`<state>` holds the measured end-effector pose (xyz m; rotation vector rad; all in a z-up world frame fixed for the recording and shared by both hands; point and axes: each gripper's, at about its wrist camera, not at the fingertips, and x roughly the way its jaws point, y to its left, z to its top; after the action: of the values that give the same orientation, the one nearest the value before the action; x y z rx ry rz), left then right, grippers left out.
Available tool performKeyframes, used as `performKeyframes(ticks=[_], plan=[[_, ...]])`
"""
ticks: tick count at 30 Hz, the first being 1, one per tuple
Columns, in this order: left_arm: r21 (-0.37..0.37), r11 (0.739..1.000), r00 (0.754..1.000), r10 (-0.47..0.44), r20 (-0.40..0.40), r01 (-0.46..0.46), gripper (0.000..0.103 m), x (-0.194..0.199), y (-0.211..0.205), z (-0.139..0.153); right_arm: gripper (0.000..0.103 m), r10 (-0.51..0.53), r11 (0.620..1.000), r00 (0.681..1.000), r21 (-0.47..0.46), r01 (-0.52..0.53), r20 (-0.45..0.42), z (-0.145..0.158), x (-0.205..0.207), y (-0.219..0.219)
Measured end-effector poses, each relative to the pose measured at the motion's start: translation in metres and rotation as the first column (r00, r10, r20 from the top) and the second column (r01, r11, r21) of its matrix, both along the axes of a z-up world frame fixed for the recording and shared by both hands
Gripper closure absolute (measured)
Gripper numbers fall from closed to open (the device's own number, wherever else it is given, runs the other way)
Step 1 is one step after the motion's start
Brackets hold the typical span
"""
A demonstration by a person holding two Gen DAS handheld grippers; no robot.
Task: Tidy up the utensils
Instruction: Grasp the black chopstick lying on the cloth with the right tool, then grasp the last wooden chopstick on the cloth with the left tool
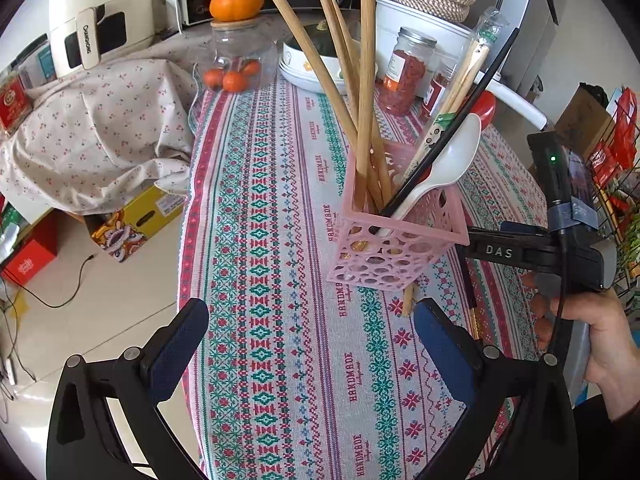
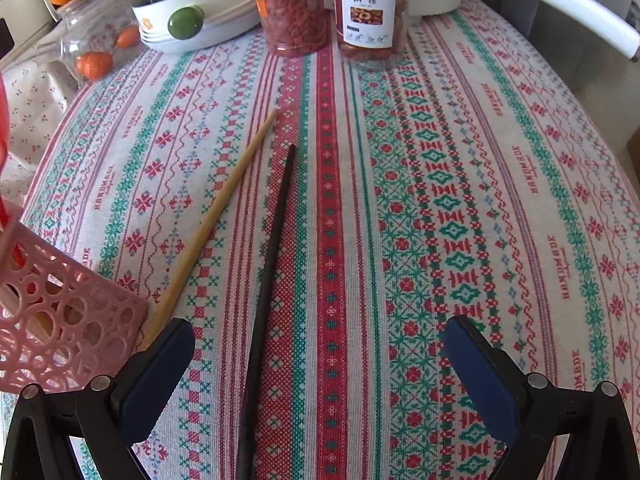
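Observation:
A pink perforated utensil basket (image 1: 394, 240) stands on the patterned tablecloth (image 1: 280, 280). It holds several wooden chopsticks (image 1: 366, 80), a black chopstick (image 1: 460, 120), a wrapped pair (image 1: 464, 84) and a white spoon (image 1: 444, 164). My left gripper (image 1: 312, 332) is open and empty in front of the basket. In the right wrist view, a black chopstick (image 2: 268, 280) and a wooden chopstick (image 2: 216, 216) lie on the cloth beside the basket (image 2: 60, 320). My right gripper (image 2: 320, 356) is open, with the black chopstick between its fingers.
At the table's far end stand a glass jar with oranges (image 1: 240, 60), a white bowl with a squash (image 2: 192, 4), two jars of dried fruit (image 2: 372, 8) and a white cooker (image 1: 416, 28). A floral cloth (image 1: 92, 128) and boxes lie left of the table.

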<state>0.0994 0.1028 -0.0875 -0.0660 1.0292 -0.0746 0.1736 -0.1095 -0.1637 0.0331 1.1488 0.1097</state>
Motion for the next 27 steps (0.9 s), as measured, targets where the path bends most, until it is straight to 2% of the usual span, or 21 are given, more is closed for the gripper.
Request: performKeyframes(ticks=[1,4,7,8,9,10,12,15,17,19,23,26,27], plan=[[-0.002,1.000,1.000,-0.002,0.000,0.002,0.000,-0.001,0.000,0.000,0.004,0.002,1.000,1.000,-0.016,-0.002,-0.006,-0.002,0.002,0.003],[-0.014,1.000,1.000,-0.018,-0.001,0.018,0.000,-0.004,-0.002,0.002,0.020,0.022,0.999,0.998,-0.047,-0.025,-0.051,-0.012,0.006,0.008],[-0.020,0.999,0.999,-0.045,-0.008,0.045,0.000,-0.009,-0.010,0.004,0.032,0.049,0.996,0.998,-0.074,-0.052,-0.036,-0.012,0.004,0.010],[-0.018,0.998,0.998,-0.057,-0.013,0.057,0.000,-0.010,-0.013,0.005,0.042,0.049,0.996,0.998,-0.066,-0.052,-0.036,-0.010,0.003,0.009],[-0.012,0.997,0.997,-0.073,-0.018,0.073,0.000,-0.012,-0.018,0.006,0.058,0.049,0.997,0.998,-0.063,-0.051,-0.039,-0.008,0.001,0.007],[0.000,0.996,0.996,-0.088,-0.026,0.088,0.000,-0.014,-0.023,0.006,0.067,0.055,0.997,0.998,-0.058,-0.057,-0.042,-0.007,0.000,0.004],[0.019,0.992,0.991,-0.124,-0.042,0.125,0.000,-0.017,-0.036,0.009,0.091,0.066,0.996,0.997,-0.053,-0.069,-0.050,-0.006,-0.004,-0.005],[0.035,0.983,0.983,-0.177,-0.042,0.179,0.000,-0.024,-0.059,0.017,0.098,0.040,0.999,0.995,0.002,-0.040,-0.092,-0.004,-0.007,-0.027],[0.039,0.975,0.975,-0.215,-0.046,0.217,0.000,-0.029,-0.078,0.022,0.098,0.012,1.000,0.994,0.024,-0.009,-0.106,-0.001,-0.011,-0.044],[0.044,0.961,0.962,-0.270,-0.046,0.272,0.000,-0.034,-0.100,0.026,0.098,-0.010,0.999,0.995,0.038,0.013,-0.100,0.007,-0.016,-0.063],[0.112,0.936,0.943,-0.333,-0.028,0.334,0.000,-0.040,-0.145,0.032,0.098,-0.038,0.998,0.998,0.053,0.040,-0.045,0.033,-0.035,-0.100],[0.168,0.930,0.945,-0.327,-0.027,0.327,0.011,-0.033,-0.169,0.029,0.098,-0.064,0.996,0.998,0.067,0.065,-0.028,0.046,-0.050,-0.126],[0.184,0.932,0.950,-0.311,-0.030,0.311,0.019,-0.028,-0.176,0.026,0.098,-0.073,0.994,0.997,0.078,0.075,-0.028,0.049,-0.053,-0.133]])
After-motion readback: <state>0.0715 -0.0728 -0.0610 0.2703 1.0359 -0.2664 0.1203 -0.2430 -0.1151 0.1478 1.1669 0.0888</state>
